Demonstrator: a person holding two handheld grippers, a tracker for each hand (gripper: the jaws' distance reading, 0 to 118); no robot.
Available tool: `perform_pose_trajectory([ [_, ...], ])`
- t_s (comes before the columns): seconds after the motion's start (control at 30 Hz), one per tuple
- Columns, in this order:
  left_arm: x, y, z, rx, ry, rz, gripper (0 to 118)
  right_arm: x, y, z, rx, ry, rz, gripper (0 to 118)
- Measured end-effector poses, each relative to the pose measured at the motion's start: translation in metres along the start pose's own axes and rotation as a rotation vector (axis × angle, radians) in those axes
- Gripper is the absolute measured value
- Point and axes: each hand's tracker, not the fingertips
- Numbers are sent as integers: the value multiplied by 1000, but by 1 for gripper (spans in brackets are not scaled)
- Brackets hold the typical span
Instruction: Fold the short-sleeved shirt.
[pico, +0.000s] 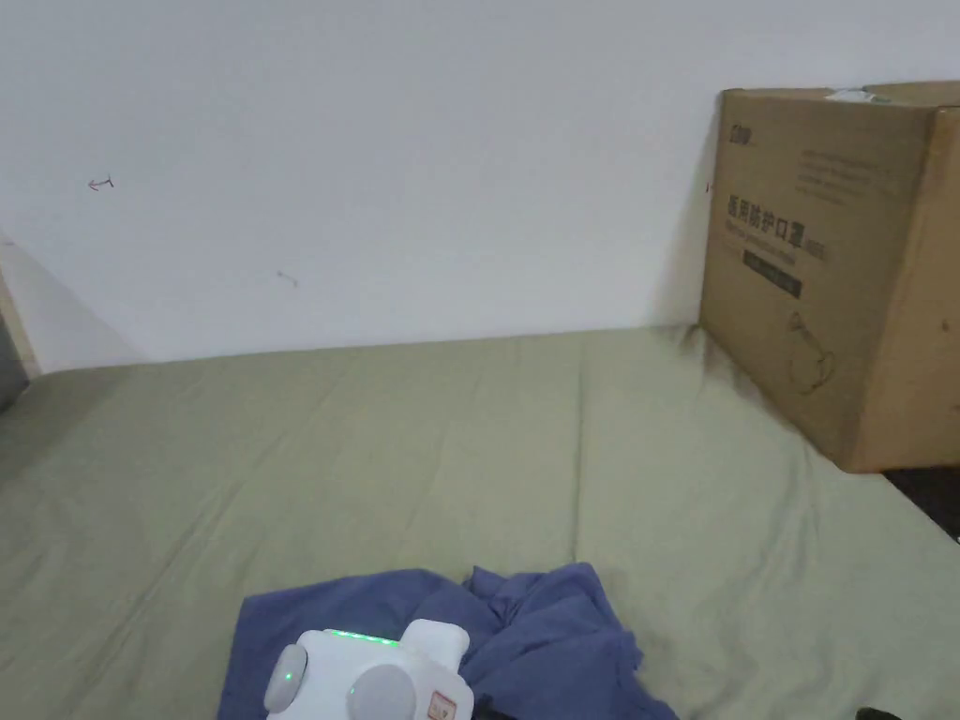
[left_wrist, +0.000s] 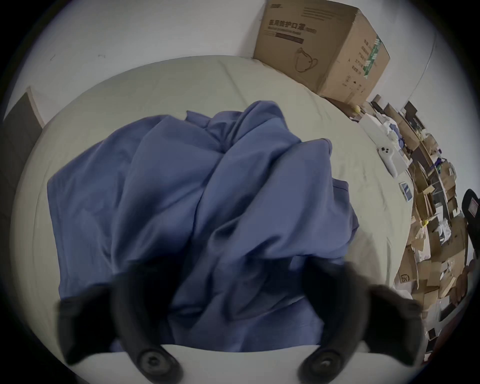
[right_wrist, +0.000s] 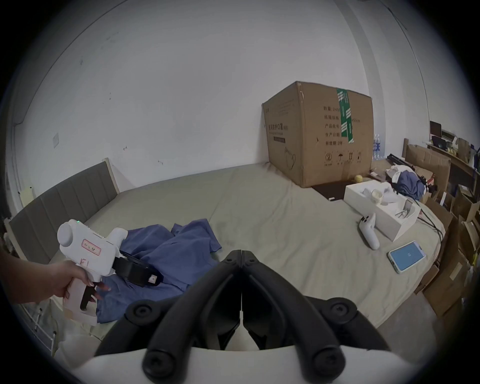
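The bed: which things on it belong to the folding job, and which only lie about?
For the job: blue shirt, left gripper, right gripper.
Lying about: cardboard box, phone, white controller, white tray.

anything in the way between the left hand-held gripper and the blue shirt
Nothing visible. The left hand-held gripper hangs open right over the crumpled blue shirt, with only air between them.

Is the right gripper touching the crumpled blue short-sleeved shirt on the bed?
Apart. In the right gripper view, the right gripper hangs with jaws closed together and empty, bare olive bed sheet beyond its tips, the blue shirt lying off to its left.
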Motion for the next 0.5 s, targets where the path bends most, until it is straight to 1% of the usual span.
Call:
perform_pose_trajectory([
  [0.07, -2, 3, 19, 64, -33, 14, 110, -5, 0, -3, -8, 6, 5, 1],
  [0.13, -12, 7, 42, 104, -20, 29, 110, -10, 2, -4, -10, 13, 15, 1],
  [0.2, -12, 9, 79, 218, -8, 12, 110, -15, 7, -3, -4, 24, 21, 1],
  [0.3, -11, -6, 135, 397, -6, -30, 109, -23, 16, 3, 29, 46, 21, 1],
  [0.33, -7, -18, 158, 501, 8, -28, 100, -26, 21, 7, 49, 52, 25, 1],
  [0.37, -6, -38, 172, 601, 32, -18, 87, -29, 24, 9, 66, 57, 28, 1],
  [0.4, -3, -52, 188, 691, 51, -7, 69, -32, 26, 12, 86, 63, 31, 1],
  [0.43, -2, -65, 199, 754, 57, -1, 49, -34, 27, 15, 112, 71, 32, 1],
  [0.47, -1, -78, 209, 815, 65, -2, 36, -37, 28, 18, 143, 75, 35, 1],
  [0.5, 2, -97, 214, 860, 95, -7, 21, -39, 28, 21, 177, 73, 43, 1],
])
